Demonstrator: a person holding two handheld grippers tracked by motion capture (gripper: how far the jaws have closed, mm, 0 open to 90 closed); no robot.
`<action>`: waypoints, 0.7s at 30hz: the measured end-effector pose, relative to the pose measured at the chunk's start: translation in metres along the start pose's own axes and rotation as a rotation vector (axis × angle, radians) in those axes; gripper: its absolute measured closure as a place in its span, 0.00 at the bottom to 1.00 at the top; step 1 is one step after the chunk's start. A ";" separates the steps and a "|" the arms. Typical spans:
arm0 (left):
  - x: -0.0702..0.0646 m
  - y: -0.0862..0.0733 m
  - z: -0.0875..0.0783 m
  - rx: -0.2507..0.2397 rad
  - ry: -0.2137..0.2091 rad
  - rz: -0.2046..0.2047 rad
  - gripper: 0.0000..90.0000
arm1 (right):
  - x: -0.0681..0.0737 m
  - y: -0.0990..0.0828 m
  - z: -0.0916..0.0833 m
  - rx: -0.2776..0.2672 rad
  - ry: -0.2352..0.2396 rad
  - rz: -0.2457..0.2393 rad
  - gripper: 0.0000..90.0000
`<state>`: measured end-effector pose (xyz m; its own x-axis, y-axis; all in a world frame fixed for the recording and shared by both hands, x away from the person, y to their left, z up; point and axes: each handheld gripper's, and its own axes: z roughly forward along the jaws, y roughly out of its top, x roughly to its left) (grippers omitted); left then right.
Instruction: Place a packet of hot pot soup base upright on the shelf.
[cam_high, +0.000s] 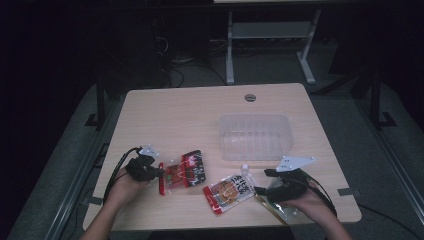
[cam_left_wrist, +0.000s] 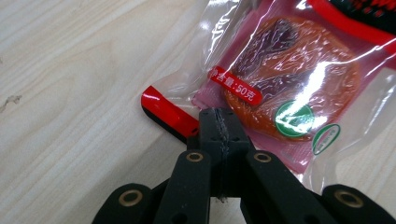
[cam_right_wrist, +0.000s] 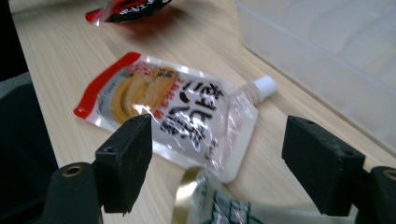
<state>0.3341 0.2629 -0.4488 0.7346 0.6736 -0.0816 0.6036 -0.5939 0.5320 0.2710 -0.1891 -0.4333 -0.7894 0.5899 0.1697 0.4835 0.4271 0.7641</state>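
Left hand-held gripper (cam_left_wrist: 219, 122) clamped on the near edge of the red snack packet (cam_left_wrist: 285, 88), flat on the table (cam_left_wrist: 70, 70).

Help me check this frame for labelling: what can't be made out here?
- High view: print on the red-edged clear snack pouch is too small and dim to read.
- Left gripper view: that pouch's edge is covered by the shut fingers of the left gripper, so the grip depth is unclear.
- Right gripper view: the green-and-gold packet is blurred and cut off by the bottom edge.
- Clear plastic bin: its inside is cut off.

White "50" on the red-edged snack packet (cam_left_wrist: 280, 88), on a red label.
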 end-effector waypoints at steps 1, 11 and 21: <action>0.000 0.000 0.000 -0.002 0.000 -0.002 1.00 | 0.001 0.003 0.001 -0.002 0.007 0.005 0.28; 0.000 -0.001 0.000 -0.008 -0.002 -0.005 1.00 | 0.011 0.036 0.023 0.010 0.109 0.035 0.25; 0.001 -0.001 0.000 -0.010 -0.011 -0.006 1.00 | 0.017 0.064 0.058 0.034 0.154 0.012 0.29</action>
<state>0.3344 0.2646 -0.4495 0.7347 0.6719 -0.0941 0.6046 -0.5854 0.5402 0.3100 -0.1119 -0.4179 -0.8309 0.4839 0.2746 0.5038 0.4449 0.7404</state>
